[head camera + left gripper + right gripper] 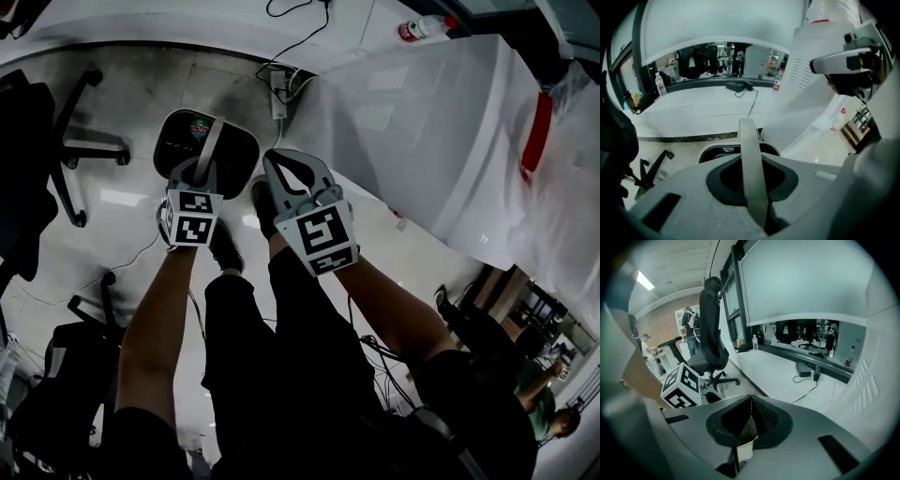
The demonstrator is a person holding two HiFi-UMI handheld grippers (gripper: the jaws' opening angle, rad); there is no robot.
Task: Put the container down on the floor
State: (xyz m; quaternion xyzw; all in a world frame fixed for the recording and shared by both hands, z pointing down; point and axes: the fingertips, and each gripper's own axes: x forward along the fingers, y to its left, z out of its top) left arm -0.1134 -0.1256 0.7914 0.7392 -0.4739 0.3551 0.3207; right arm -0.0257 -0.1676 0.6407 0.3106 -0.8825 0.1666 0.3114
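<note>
My left gripper (200, 176) pinches its jaws narrow on the handle (751, 164). The container (183, 141) hangs straight beneath, above the floor (122, 202). My right gripper (279, 173), jaws together and empty, sits just beside.

Left grey two-jaw gripper (201, 171): pointing steeply down, jaws clamped on a pale grey strap handle (749, 140).
Right grey two-jaw gripper (274, 159): close beside the left, jaws pressed together, empty.
Bare forearms (155, 319): both extended, side by side.

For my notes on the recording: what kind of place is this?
Probably an office or lab workspace: a swivel office chair, and a power strip with cables on the pale tiled floor.
</note>
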